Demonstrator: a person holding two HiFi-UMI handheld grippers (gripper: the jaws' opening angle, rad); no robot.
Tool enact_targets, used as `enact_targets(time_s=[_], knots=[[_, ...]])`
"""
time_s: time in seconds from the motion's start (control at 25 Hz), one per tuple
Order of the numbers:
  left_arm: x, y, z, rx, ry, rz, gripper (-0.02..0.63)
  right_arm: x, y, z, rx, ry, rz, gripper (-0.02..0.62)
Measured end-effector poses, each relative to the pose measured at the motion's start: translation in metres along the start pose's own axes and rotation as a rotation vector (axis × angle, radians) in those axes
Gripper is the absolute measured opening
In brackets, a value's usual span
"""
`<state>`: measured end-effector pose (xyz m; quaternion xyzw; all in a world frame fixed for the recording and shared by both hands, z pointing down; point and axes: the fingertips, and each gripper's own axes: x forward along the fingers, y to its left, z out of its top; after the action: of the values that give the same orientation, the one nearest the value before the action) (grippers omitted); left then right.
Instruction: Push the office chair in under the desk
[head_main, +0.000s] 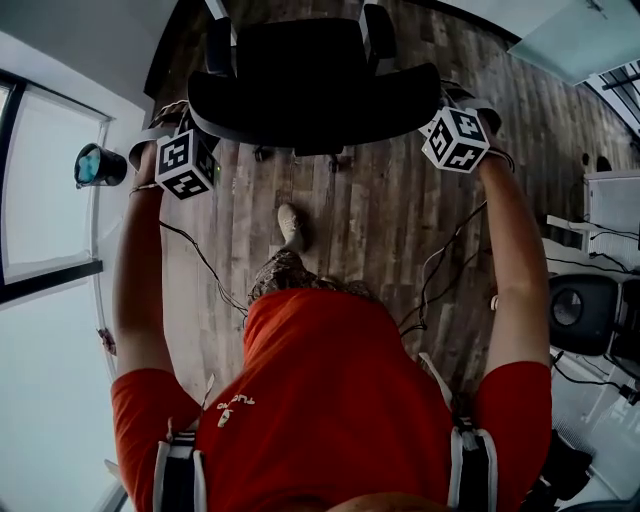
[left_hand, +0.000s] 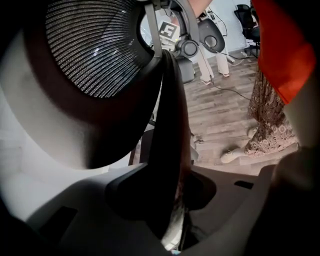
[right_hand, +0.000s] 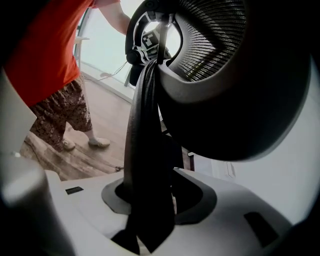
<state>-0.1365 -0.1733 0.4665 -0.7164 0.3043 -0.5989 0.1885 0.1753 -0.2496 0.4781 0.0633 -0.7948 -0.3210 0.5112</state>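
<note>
Pinching chair (head_main: 310, 80) by backrest rim (left_hand: 172, 115): left gripper (left_hand: 172, 200) clamped on left edge, right gripper (right_hand: 147, 210) on right. Gripped both sides to push straight, likely avoiding swivel. Sitting out on wood floor (head_main: 400, 230) ahead; no desk in view.

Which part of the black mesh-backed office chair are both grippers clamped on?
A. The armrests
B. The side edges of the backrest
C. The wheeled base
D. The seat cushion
B: each gripper view shows an edge of the black mesh backrest pinched in that gripper, the left gripper on one side and the right gripper on the other.
</note>
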Motion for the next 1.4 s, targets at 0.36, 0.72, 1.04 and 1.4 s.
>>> enact_targets(time_s=[0.36,0.72,1.04,1.4], knots=[[0.044,0.063,-0.024,0.025,-0.014,0.010,0.140,0.045,-0.059,-0.005,0.032,0.019,0.014,0.176],[0.088,0.122,-0.045,0.050,-0.027,0.009,0.140,0.093,-0.115,-0.020,0.060,0.048,0.020,0.170],[0.125,0.174,-0.062,0.062,-0.049,0.016,0.140,0.127,-0.167,-0.025,0.083,0.069,0.012,0.169],[0.162,0.222,-0.078,0.071,-0.046,-0.006,0.140,0.161,-0.215,-0.031,0.094,0.069,0.003,0.169]])
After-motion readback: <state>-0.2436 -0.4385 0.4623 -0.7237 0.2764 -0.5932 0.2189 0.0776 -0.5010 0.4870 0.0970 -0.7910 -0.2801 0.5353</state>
